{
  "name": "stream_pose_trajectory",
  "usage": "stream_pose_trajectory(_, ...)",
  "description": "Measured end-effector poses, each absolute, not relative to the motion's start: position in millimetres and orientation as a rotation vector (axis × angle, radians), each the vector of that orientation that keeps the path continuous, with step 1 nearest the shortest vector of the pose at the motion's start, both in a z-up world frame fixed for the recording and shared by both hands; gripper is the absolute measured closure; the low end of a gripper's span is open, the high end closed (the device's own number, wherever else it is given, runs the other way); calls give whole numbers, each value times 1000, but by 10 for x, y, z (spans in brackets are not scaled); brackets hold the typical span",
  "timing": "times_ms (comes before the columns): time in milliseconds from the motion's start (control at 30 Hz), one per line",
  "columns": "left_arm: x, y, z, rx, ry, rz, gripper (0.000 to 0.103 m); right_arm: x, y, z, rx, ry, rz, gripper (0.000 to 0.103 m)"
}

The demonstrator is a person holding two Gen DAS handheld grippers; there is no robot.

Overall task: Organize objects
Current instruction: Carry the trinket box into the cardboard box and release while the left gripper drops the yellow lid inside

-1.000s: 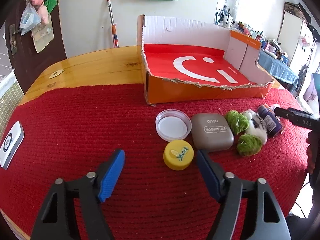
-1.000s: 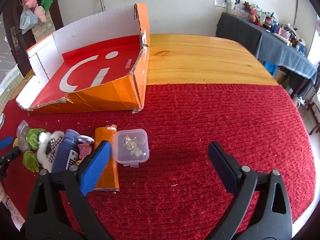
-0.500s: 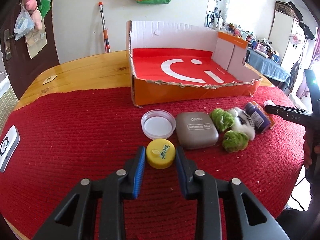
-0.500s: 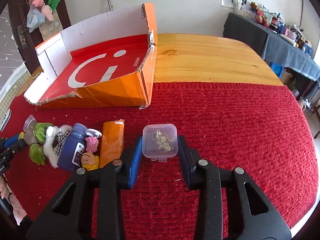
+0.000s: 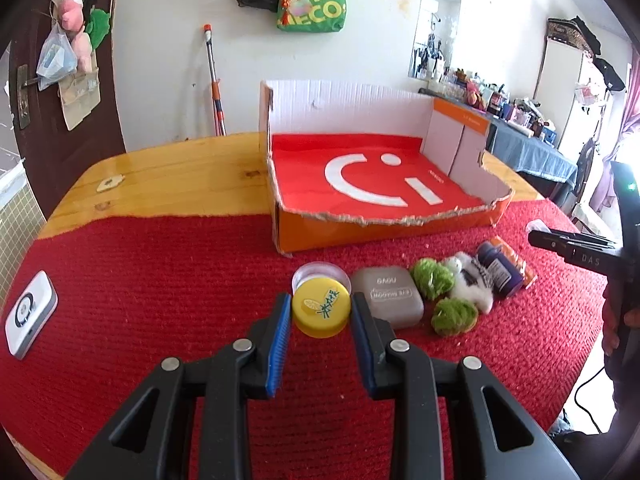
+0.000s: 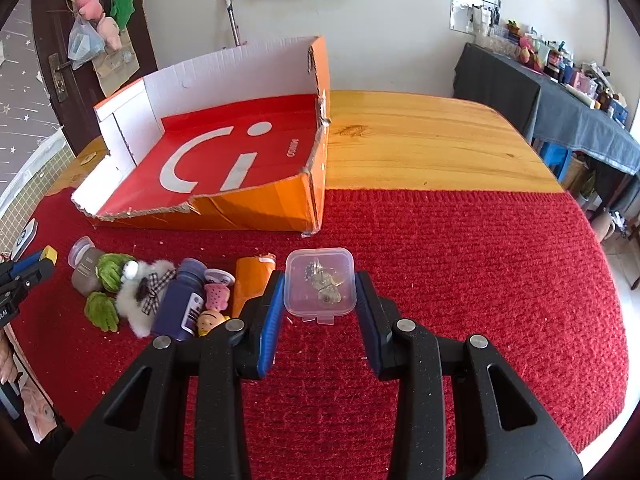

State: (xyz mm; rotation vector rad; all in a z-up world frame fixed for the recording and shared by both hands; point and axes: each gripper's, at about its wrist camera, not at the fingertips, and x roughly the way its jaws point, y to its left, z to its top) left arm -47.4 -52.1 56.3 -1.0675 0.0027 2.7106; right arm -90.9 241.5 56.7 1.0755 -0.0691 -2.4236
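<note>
My left gripper (image 5: 320, 314) is shut on a yellow round lid (image 5: 321, 308) and holds it above the red cloth, in front of a clear round lid (image 5: 320, 273). My right gripper (image 6: 320, 292) is shut on a small clear plastic box (image 6: 320, 282) with metal bits inside, lifted a little off the cloth. An open orange cardboard box with a red floor (image 5: 380, 184) stands behind; it also shows in the right wrist view (image 6: 224, 160). A grey case (image 5: 390, 296), a green-and-white plush toy (image 5: 452, 292), a dark blue bottle (image 5: 498, 272) and an orange pack (image 6: 252, 280) lie in a row.
A white device (image 5: 28, 314) lies on the cloth at far left. The red cloth (image 6: 460, 280) covers the near half of a wooden table (image 6: 420, 148). Small pink and yellow figures (image 6: 214, 308) lie beside the blue bottle.
Both grippers closed from wide open onto their objects, the left on the yellow lid and the right on the clear box, and both objects have risen off the cloth.
</note>
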Motion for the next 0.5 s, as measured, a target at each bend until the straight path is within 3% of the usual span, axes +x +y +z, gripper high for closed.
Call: stream_pose_trajectory(500,-701,-455,943,-919,43,2751,72,-945,2324,1041,926,-27,-2426,70)
